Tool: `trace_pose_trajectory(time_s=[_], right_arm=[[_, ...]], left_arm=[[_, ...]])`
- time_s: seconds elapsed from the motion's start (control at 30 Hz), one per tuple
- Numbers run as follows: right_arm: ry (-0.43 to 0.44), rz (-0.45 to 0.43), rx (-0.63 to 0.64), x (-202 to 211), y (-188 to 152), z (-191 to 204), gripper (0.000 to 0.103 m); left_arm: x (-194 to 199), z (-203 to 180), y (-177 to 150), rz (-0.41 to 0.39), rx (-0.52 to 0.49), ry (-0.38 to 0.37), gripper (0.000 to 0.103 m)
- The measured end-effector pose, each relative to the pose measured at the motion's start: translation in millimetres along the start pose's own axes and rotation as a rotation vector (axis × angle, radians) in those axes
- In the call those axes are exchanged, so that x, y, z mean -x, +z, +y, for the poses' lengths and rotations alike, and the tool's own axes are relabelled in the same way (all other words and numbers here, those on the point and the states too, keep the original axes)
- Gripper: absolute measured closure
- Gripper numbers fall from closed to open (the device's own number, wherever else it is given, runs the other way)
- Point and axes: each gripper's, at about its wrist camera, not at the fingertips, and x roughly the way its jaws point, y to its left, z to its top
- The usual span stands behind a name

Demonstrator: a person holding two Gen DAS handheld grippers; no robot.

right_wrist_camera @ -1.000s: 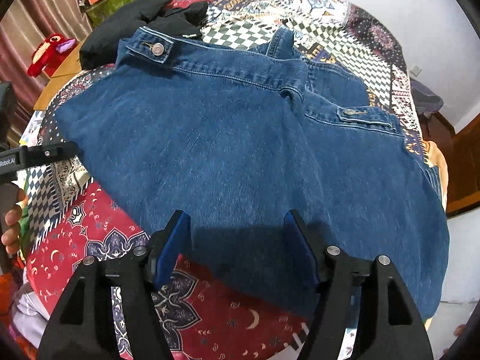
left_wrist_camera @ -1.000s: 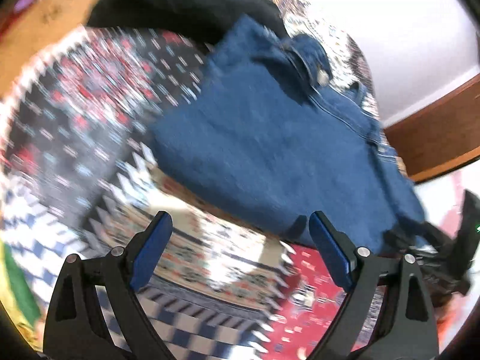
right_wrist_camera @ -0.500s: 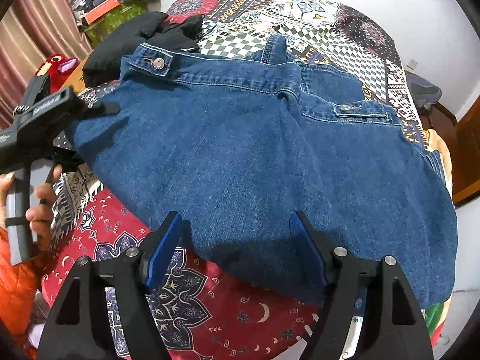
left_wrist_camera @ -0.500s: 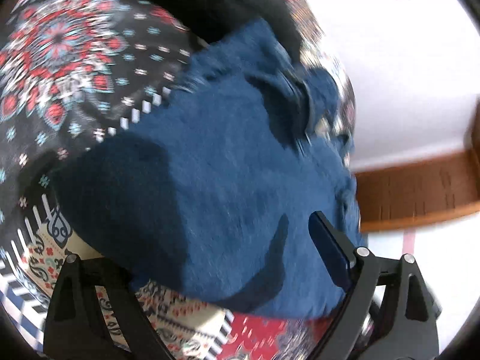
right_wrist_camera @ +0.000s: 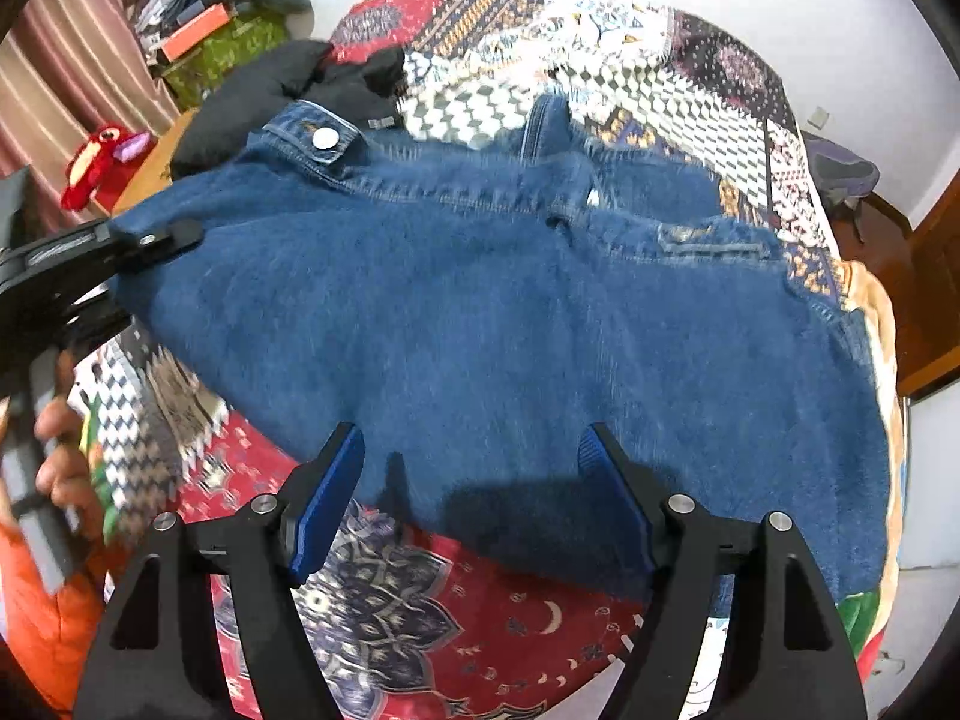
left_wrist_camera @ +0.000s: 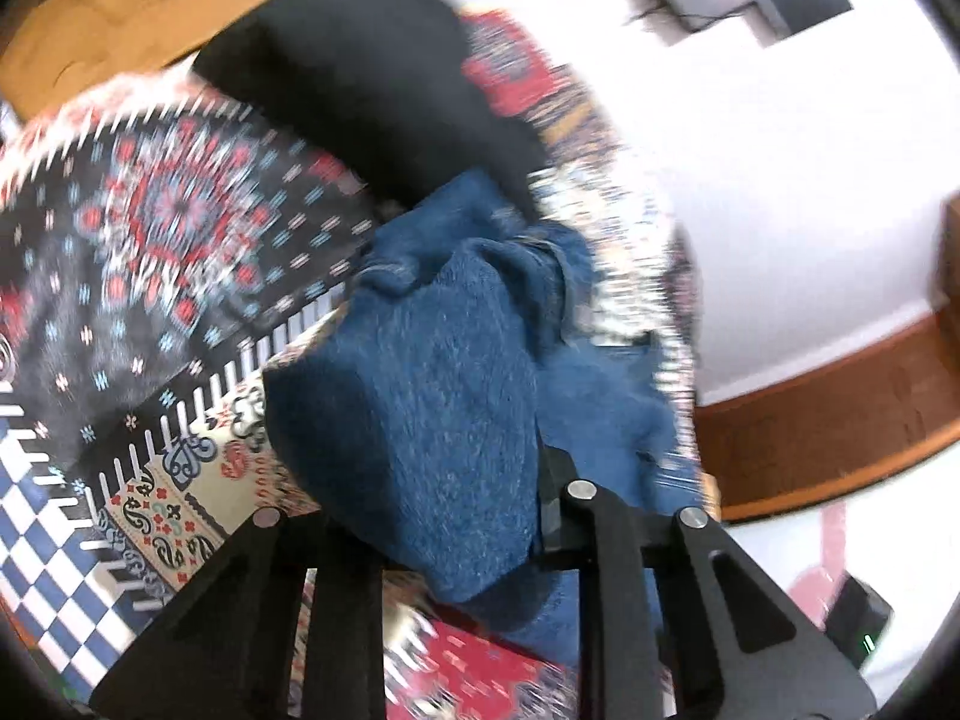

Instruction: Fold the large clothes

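Note:
A large blue denim jacket [right_wrist_camera: 480,312] lies spread on a patchwork bedspread [right_wrist_camera: 468,630]. My left gripper [left_wrist_camera: 432,504] is shut on the jacket's left edge; the denim [left_wrist_camera: 420,408] bunches between its fingers and hides the pads. It also shows in the right wrist view [right_wrist_camera: 150,240], clamped on that edge. My right gripper [right_wrist_camera: 468,498] is open, its blue pads just above the jacket's near hem, holding nothing.
A black garment [right_wrist_camera: 282,90] lies at the bed's far left, also in the left wrist view [left_wrist_camera: 360,78]. A red plush toy [right_wrist_camera: 102,162] and cluttered boxes [right_wrist_camera: 210,42] stand beyond. A wooden door frame [right_wrist_camera: 936,276] is at right.
My left gripper moved onto the jacket's left edge and shut on it, lifting the denim. My right gripper stayed open and edged slightly toward the hem.

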Motion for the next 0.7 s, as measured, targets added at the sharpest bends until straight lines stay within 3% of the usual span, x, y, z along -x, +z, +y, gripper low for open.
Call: trace_pose_trajectory(time_s=[0.07, 0.23, 0.3, 0.43, 0.57, 0.7], right_arm=[[0.021, -0.022, -0.003, 6, 7, 7, 0.032], [0.099, -0.043, 0.023, 3, 18, 41, 0.032], [0.128, -0.014, 0.046, -11, 17, 56, 0.030], [0.161, 0.124, 0.106, -63, 4, 85, 0.030], [0.155, 0.134, 0.124, -83, -6, 95, 0.027], [0.217, 0.147, 0.115, -74, -7, 79, 0.027]], left_arm=[[26, -16, -1, -0.035, -0.059, -0.040, 0.083], [82, -34, -9, -0.146, -0.155, -0.059, 0.084], [105, -26, -8, -0.189, -0.160, -0.050, 0.084], [138, -9, -6, -0.265, -0.139, 0.003, 0.084], [135, -2, -3, -0.247, -0.123, 0.064, 0.084], [120, -16, -7, -0.252, -0.159, 0.093, 0.084]])
